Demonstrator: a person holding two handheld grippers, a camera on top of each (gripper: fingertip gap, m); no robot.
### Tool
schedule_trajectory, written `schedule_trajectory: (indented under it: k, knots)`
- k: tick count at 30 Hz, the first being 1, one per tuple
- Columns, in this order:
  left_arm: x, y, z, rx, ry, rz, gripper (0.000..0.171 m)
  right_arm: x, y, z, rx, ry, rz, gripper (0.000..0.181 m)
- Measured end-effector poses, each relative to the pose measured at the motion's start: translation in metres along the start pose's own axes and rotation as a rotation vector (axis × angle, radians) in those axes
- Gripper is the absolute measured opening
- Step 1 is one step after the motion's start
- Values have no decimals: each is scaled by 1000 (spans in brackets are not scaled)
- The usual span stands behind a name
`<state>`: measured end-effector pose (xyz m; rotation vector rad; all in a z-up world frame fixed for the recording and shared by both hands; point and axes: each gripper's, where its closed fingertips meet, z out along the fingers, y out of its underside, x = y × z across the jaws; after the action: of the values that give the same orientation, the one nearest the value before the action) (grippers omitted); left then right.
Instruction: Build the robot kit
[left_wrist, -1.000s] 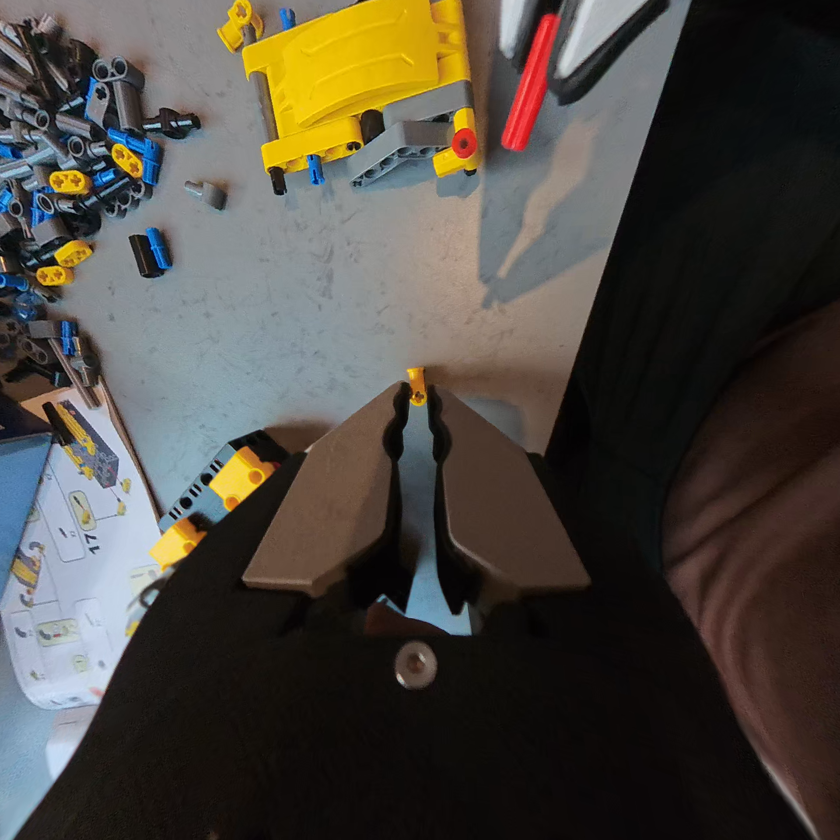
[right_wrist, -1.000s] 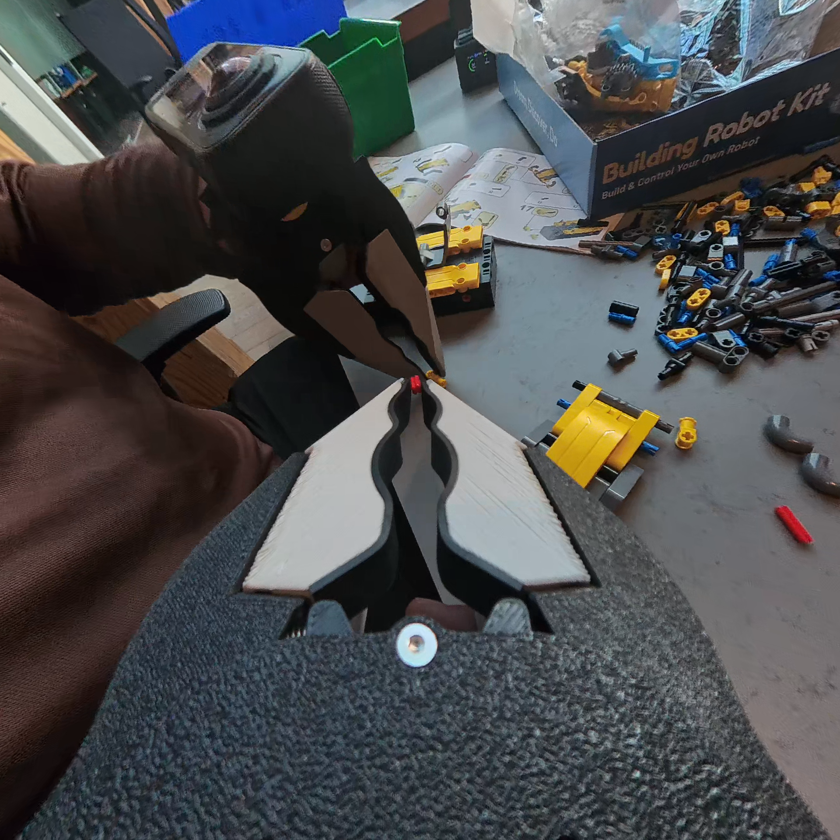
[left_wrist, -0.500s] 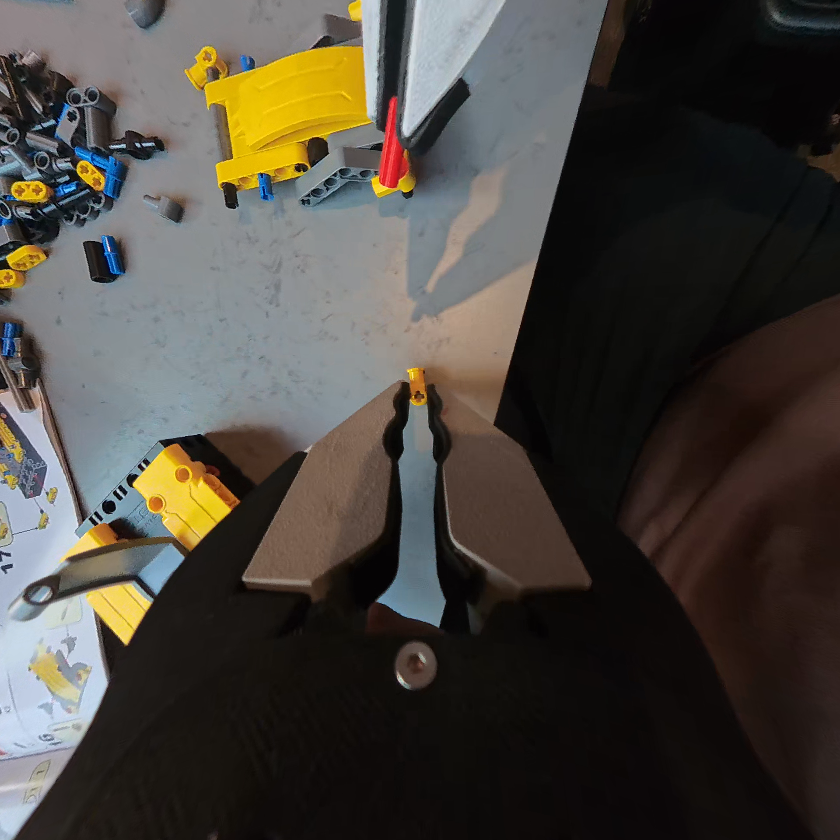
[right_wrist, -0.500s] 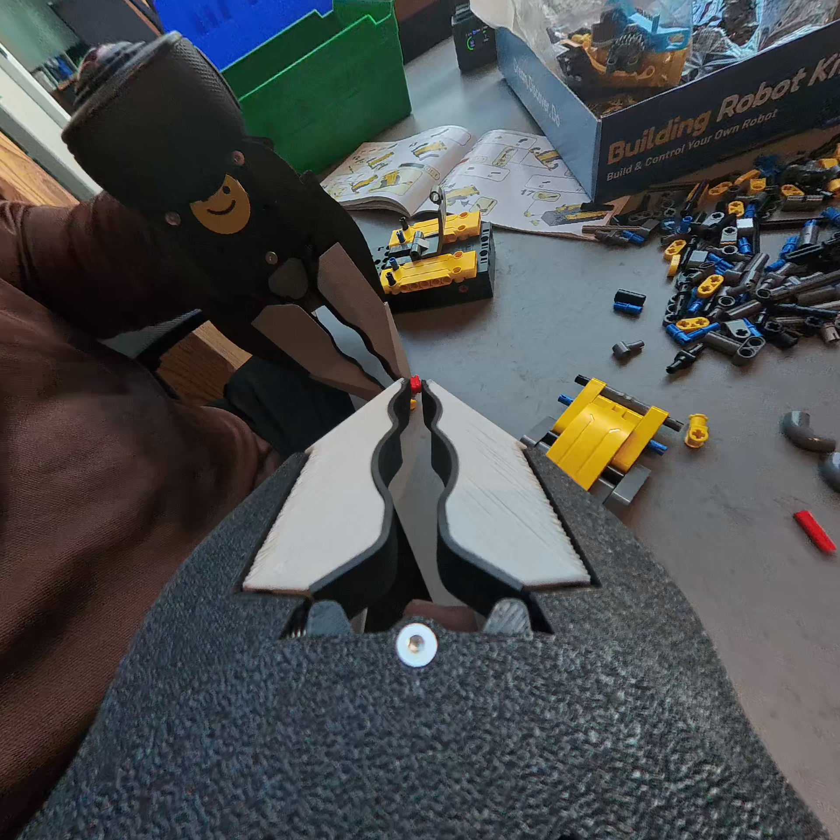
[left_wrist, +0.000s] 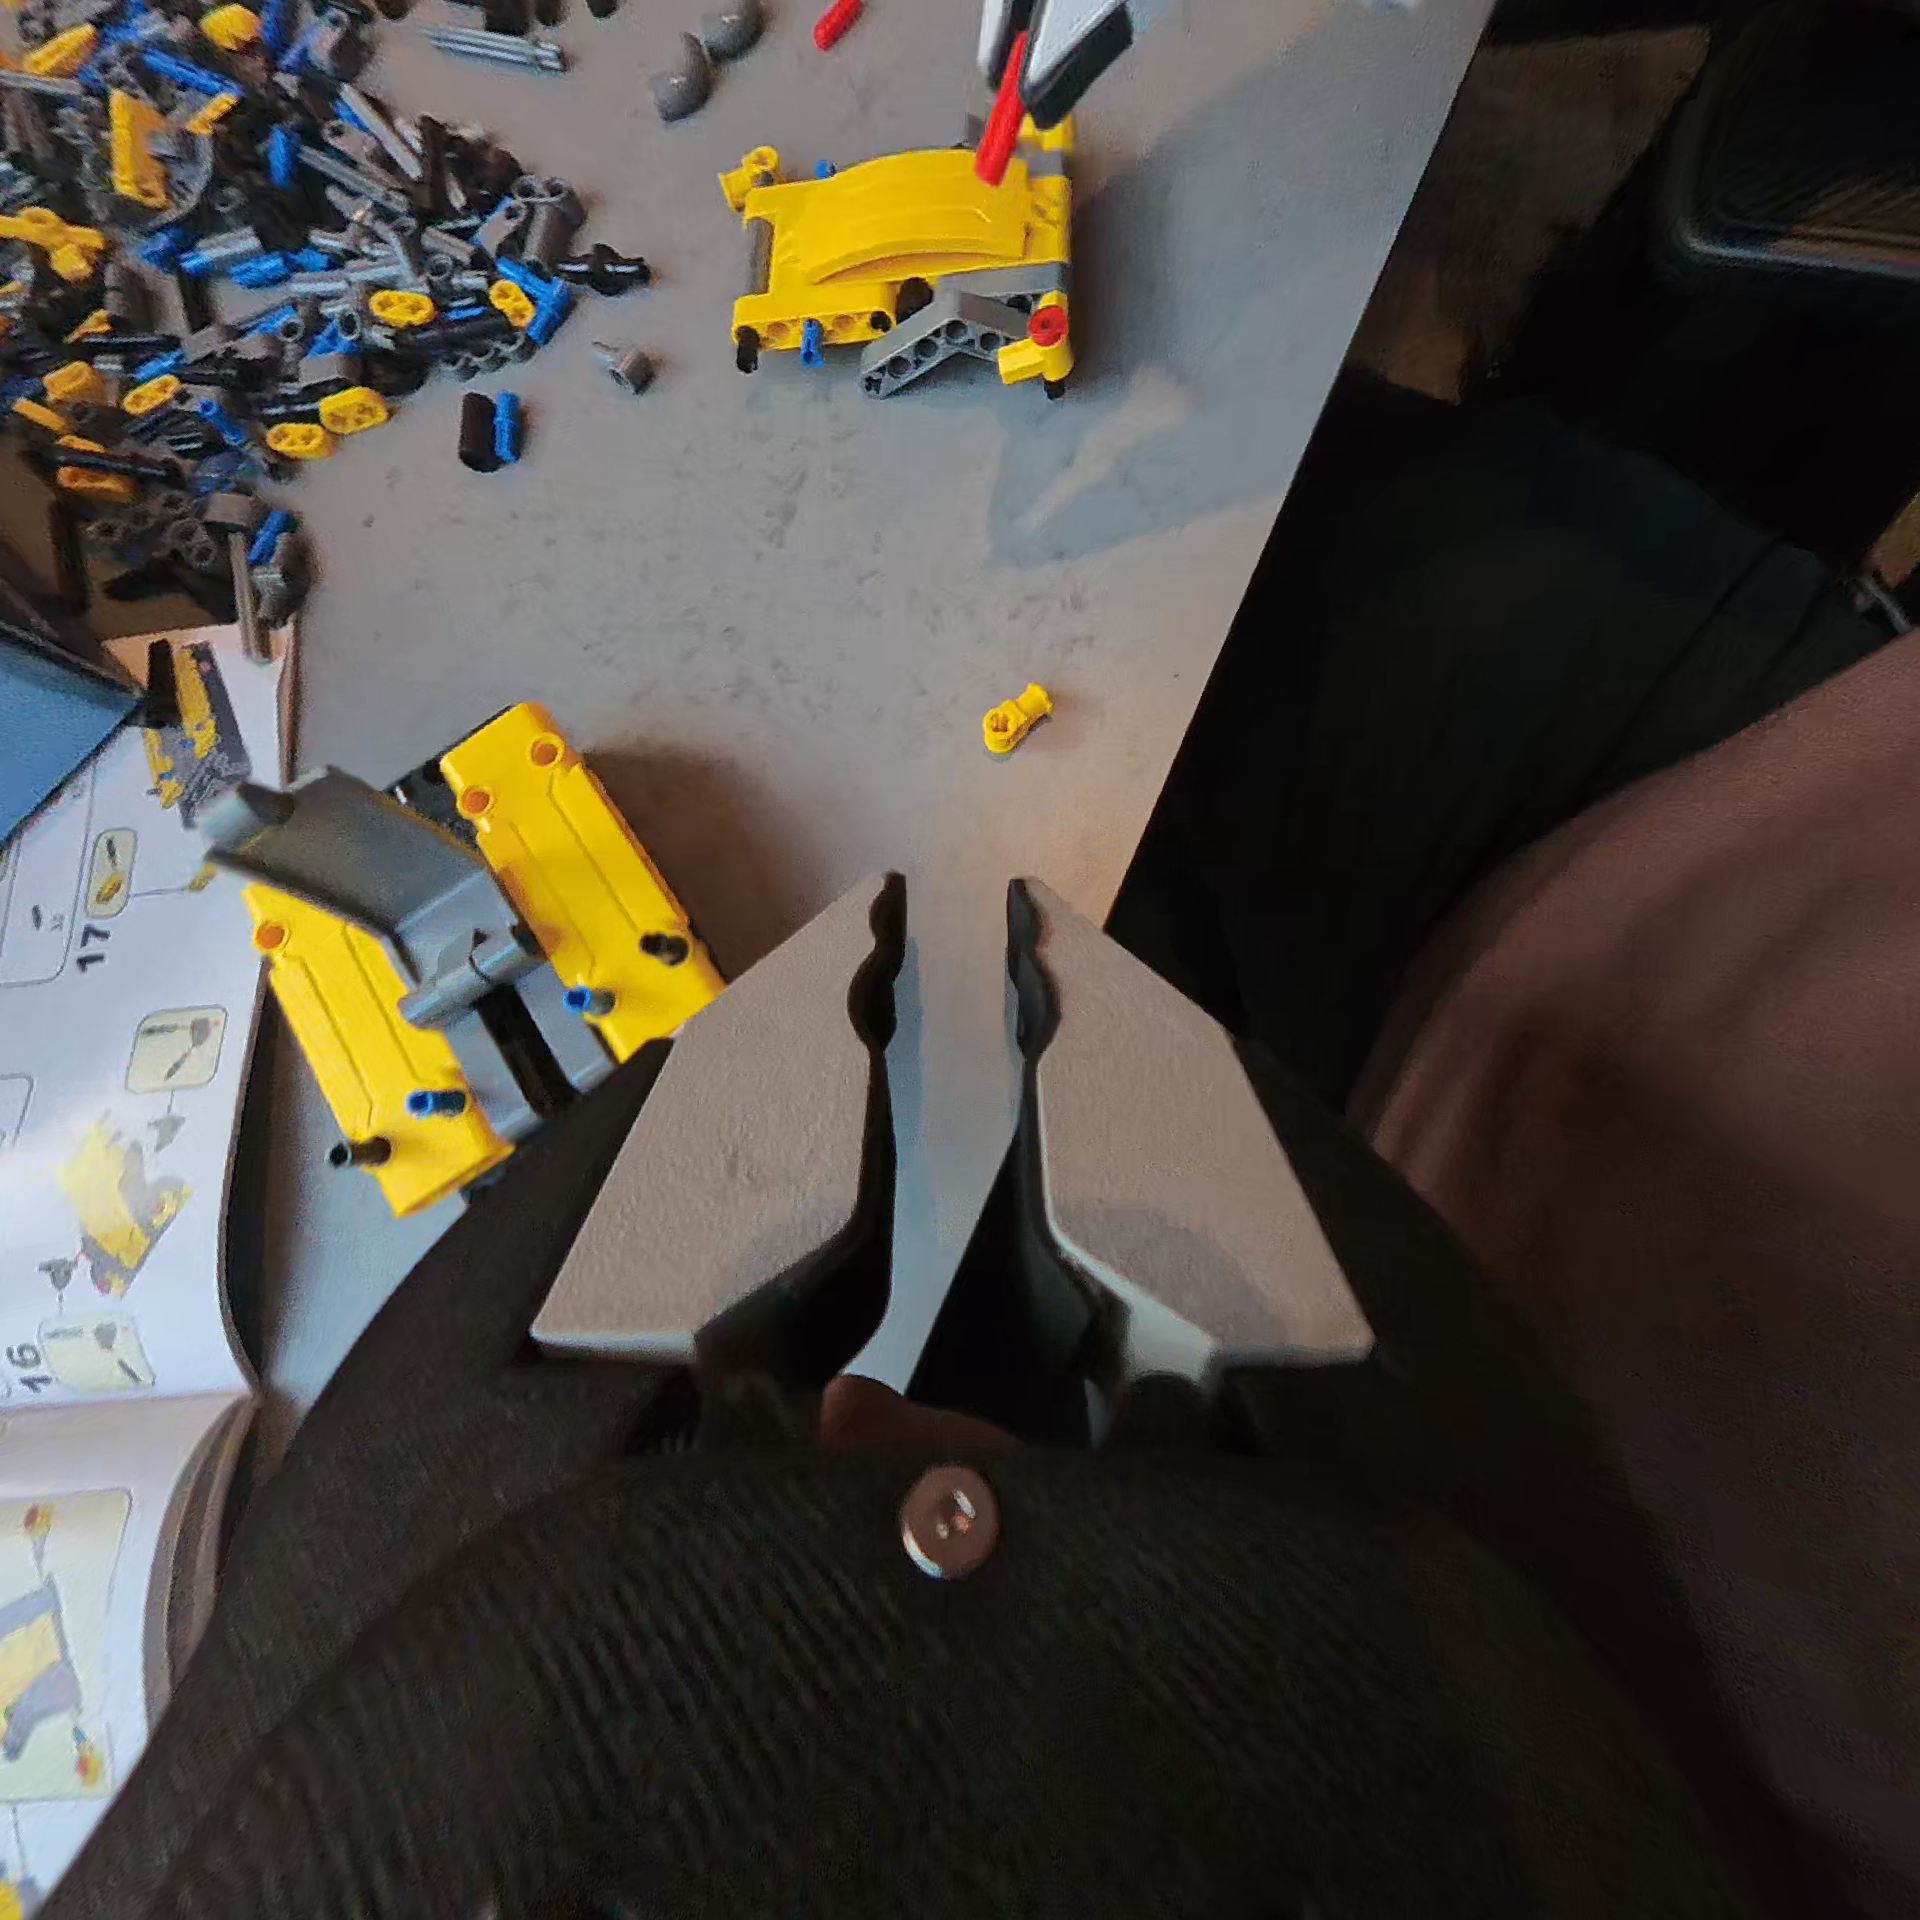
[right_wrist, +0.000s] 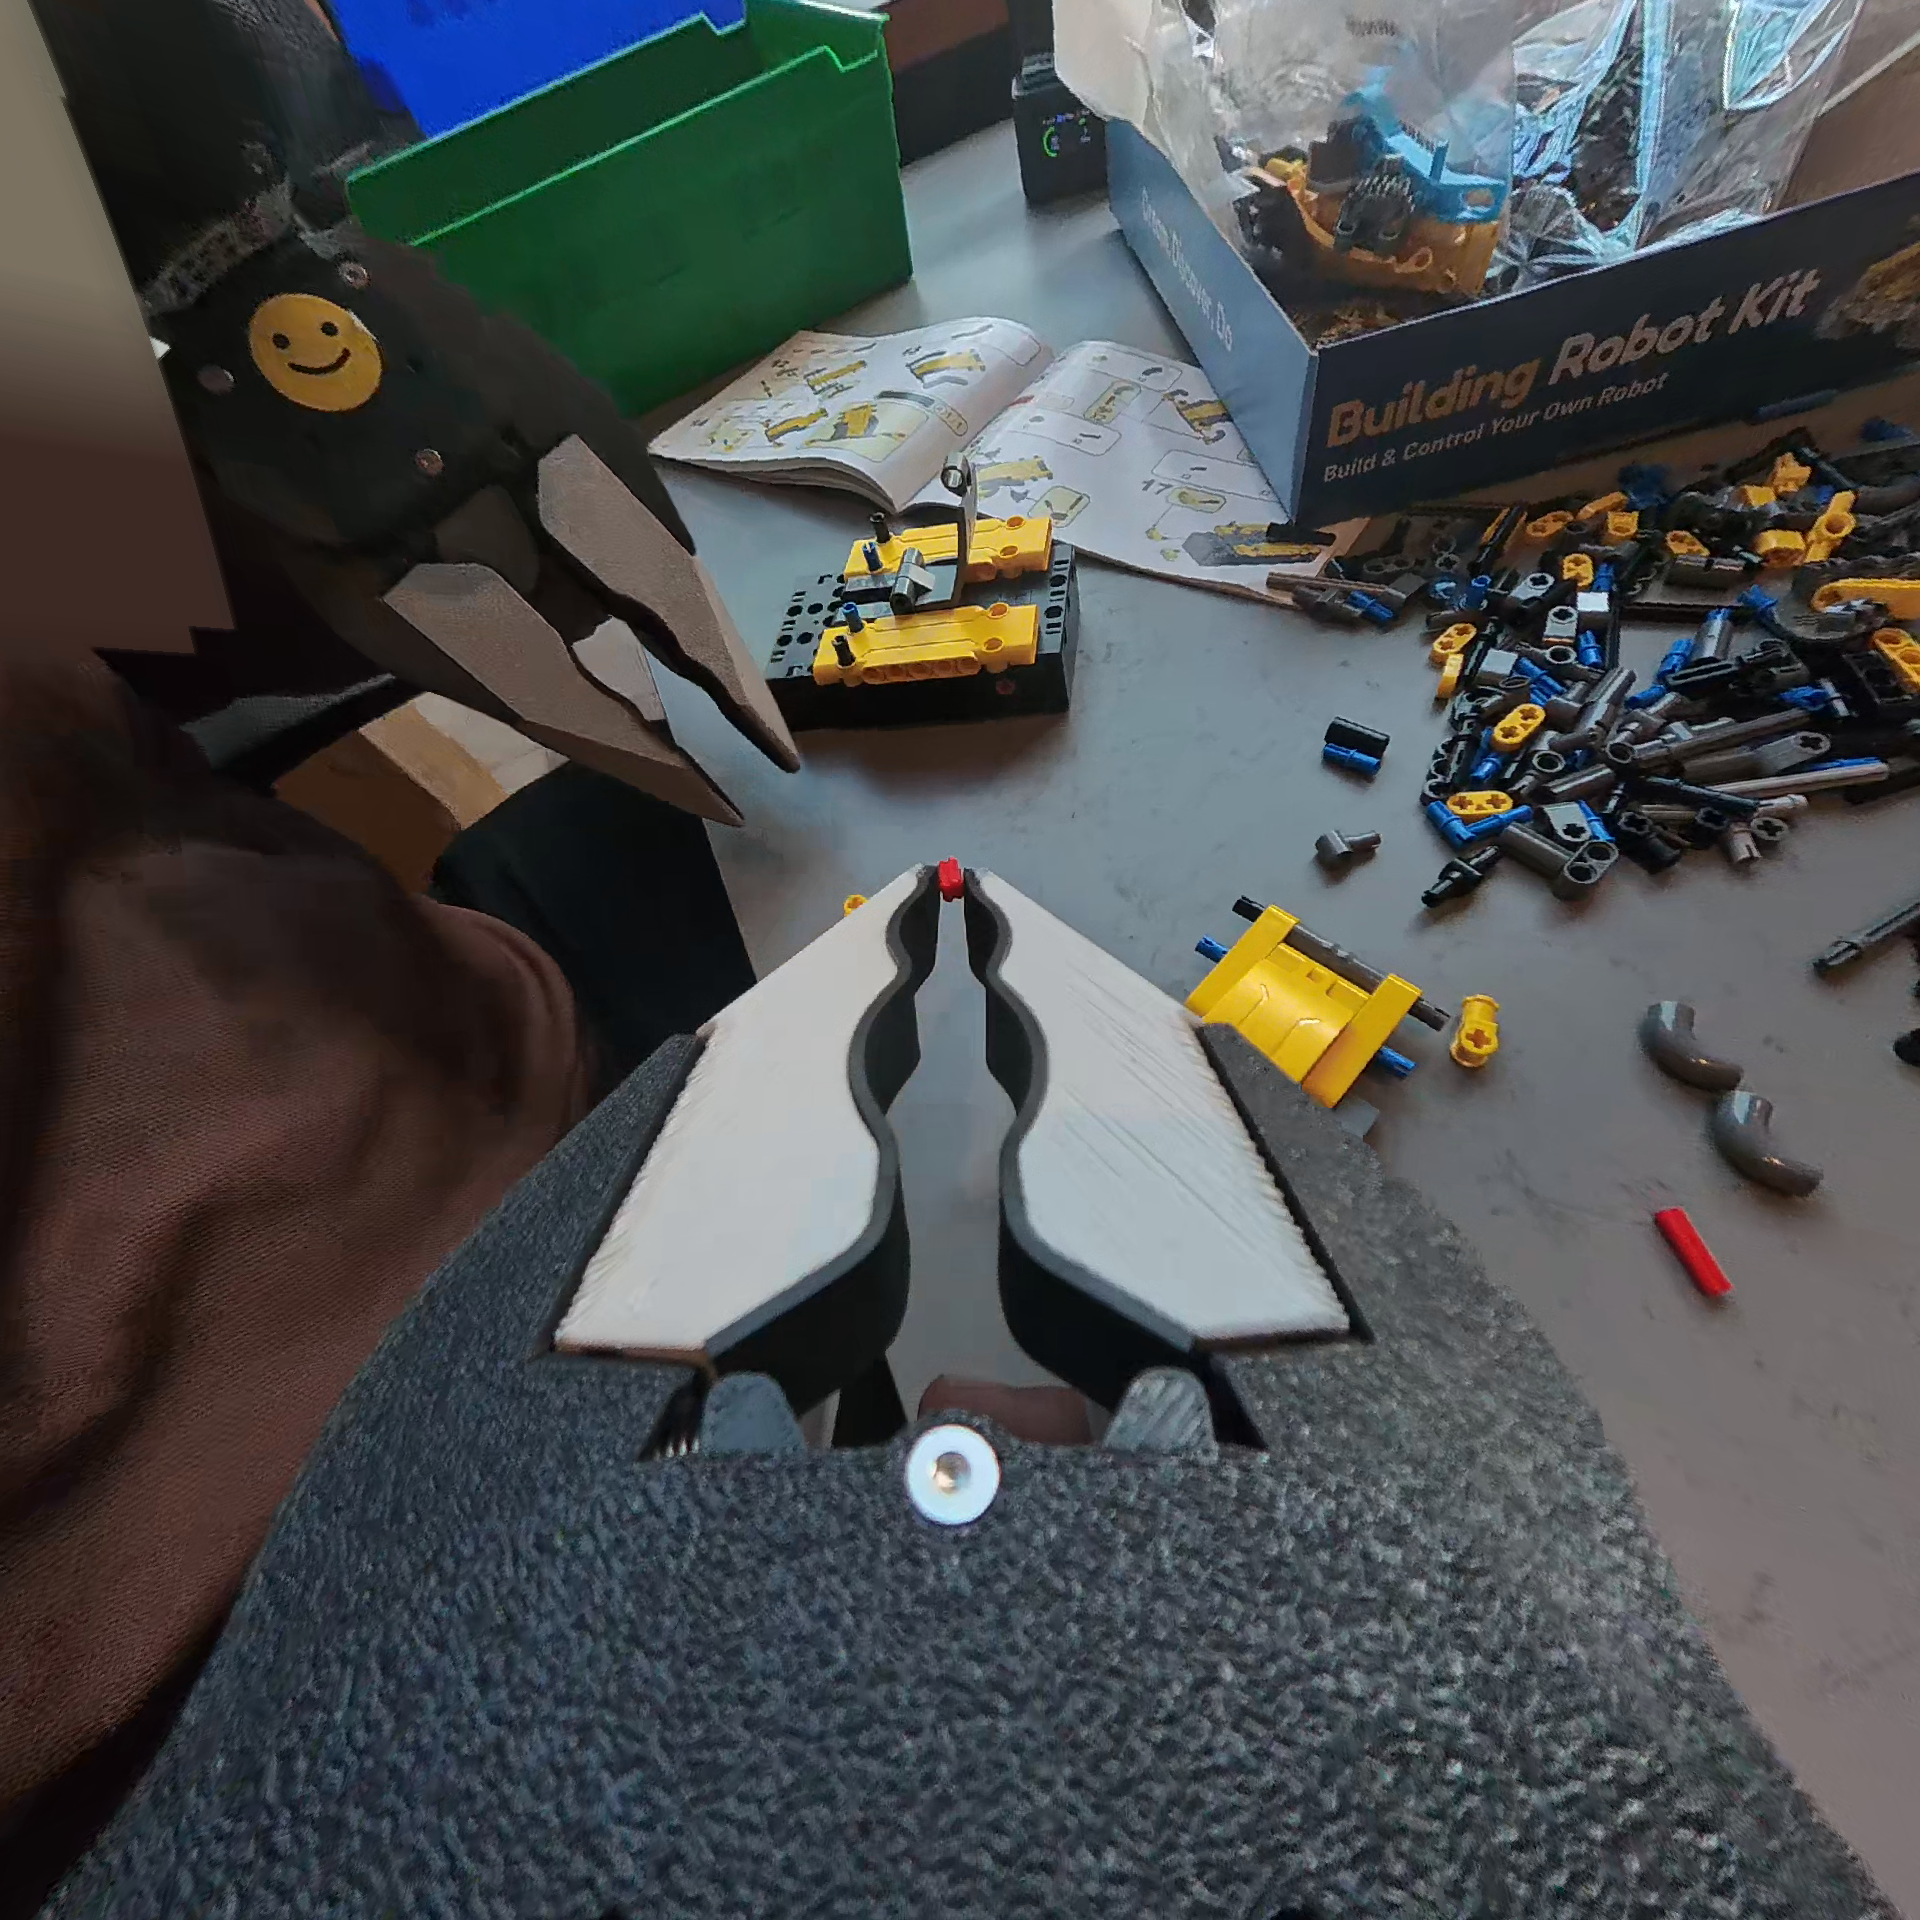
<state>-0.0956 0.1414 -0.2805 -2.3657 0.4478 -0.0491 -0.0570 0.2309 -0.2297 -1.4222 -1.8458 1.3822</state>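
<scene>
Left tongs now gape, little yellow peg dropped on the surface, while right tongs pinch a red pin.

Two grey elbow pieces, one booklet

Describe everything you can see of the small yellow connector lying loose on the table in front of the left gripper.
The small yellow connector is a glossy plastic piece, apparently: a round collar with a cross-shaped hole at one end and a short stub at the other. It lies on its side on the grey table, near the table's edge, stub angled up and to the right in the left wrist view. Nothing grips it; it sits apart, just ahead of the open left gripper.
</scene>
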Motion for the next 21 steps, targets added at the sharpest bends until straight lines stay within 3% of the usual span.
schedule_trajectory:
  k: [6,10,17,21]
  knots:
    - [2,8,-2,36,0,-86,17,7,2,4,-51,-4,-39,5]
    - [6,-1,6,62,29,-107,17,-3,6,14,-93,-28,-73,5]
    - [15,-13,25,59,47,-89,19,-23,29,31,-205,-53,-149,5]
    - [17,-15,32,35,64,-61,28,-29,33,33,-216,-78,-146,5]
